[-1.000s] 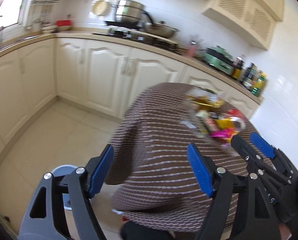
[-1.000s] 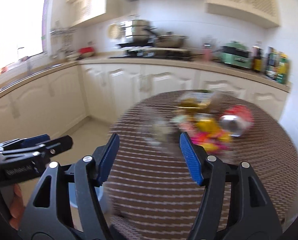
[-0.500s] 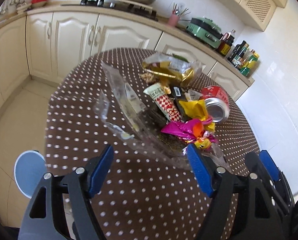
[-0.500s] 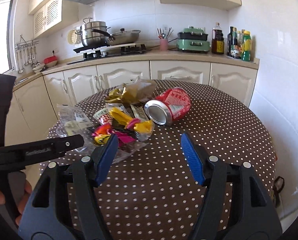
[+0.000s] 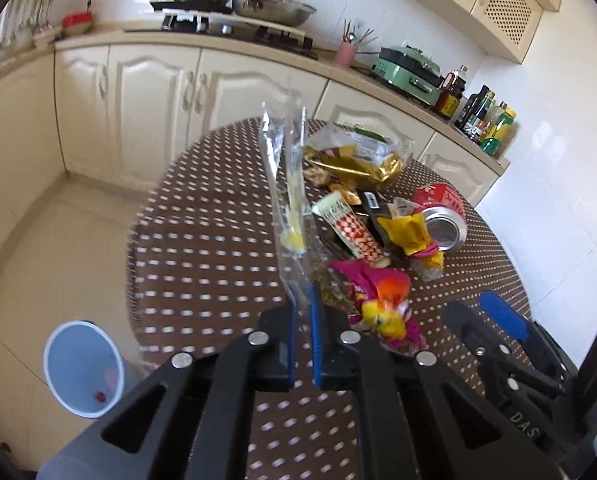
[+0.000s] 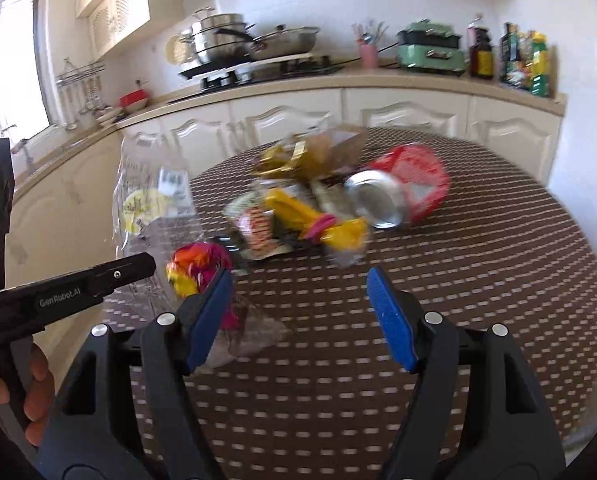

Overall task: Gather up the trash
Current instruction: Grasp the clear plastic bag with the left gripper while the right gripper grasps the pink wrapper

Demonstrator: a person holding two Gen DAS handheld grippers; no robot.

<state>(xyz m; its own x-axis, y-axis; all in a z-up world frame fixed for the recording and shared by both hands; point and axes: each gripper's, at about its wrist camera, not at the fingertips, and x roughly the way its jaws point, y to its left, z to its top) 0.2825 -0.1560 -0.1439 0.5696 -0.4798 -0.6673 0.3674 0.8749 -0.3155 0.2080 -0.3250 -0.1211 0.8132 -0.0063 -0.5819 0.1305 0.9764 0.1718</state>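
A heap of trash lies on a round brown dotted table (image 5: 202, 240): a gold snack bag (image 5: 358, 160), a red can (image 5: 442, 220) on its side, a yellow wrapper (image 5: 406, 232) and a pink-orange wrapper (image 5: 378, 292). My left gripper (image 5: 302, 292) is closing its jaws on a clear plastic bag (image 5: 286, 184), which stands up from the pads. In the right wrist view the same bag (image 6: 154, 200) hangs at the left gripper's tip (image 6: 138, 266). My right gripper (image 6: 300, 280) hovers over the cloth in front of the heap. Its jaws are opening, with nothing between them.
A pale blue bin (image 5: 78, 364) stands on the tiled floor to the left of the table. Cream cabinets and a counter with pots, a green appliance (image 5: 410, 68) and bottles run behind. A hand (image 6: 34, 392) holds the left gripper's handle.
Both grippers came in over the table toward the heap. The left jaws went from wide open to pinched on the clear bag, which now stands upright. The right jaws have widened slightly.
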